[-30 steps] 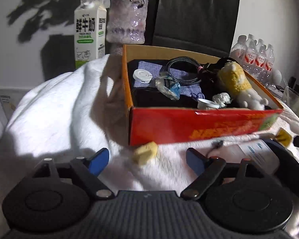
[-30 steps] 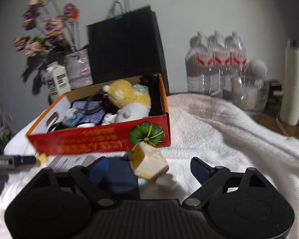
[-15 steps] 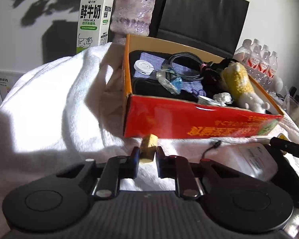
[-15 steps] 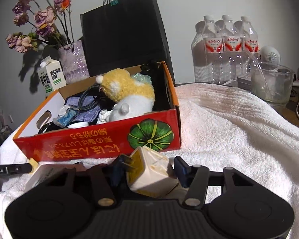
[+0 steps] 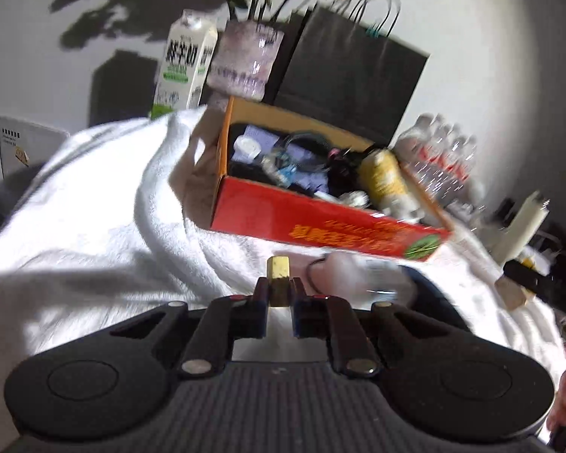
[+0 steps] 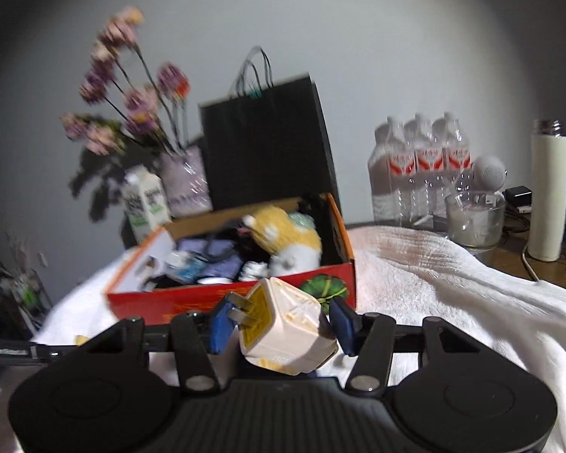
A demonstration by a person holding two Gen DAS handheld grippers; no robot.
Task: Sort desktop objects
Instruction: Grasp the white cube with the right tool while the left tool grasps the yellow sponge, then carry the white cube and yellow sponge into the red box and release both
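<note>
left tool [image 5: 279,294] pinches a yellow eraser [image 5: 278,272]; right tool [image 6: 283,324] pinches a charger plug [image 6: 286,334]. red box [image 5: 320,222] lies straight ahead of both, right nearer.

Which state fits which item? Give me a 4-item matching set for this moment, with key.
Items:
1. yellow block
2. white plug adapter
3. yellow plush toy
4. milk carton

States:
A. lying inside the red box
B. standing behind the white towel, beside the vase
C. clamped in the left tool
D. clamped in the right tool, prongs pointing left

Pairs: 1-C, 2-D, 3-A, 4-B
</note>
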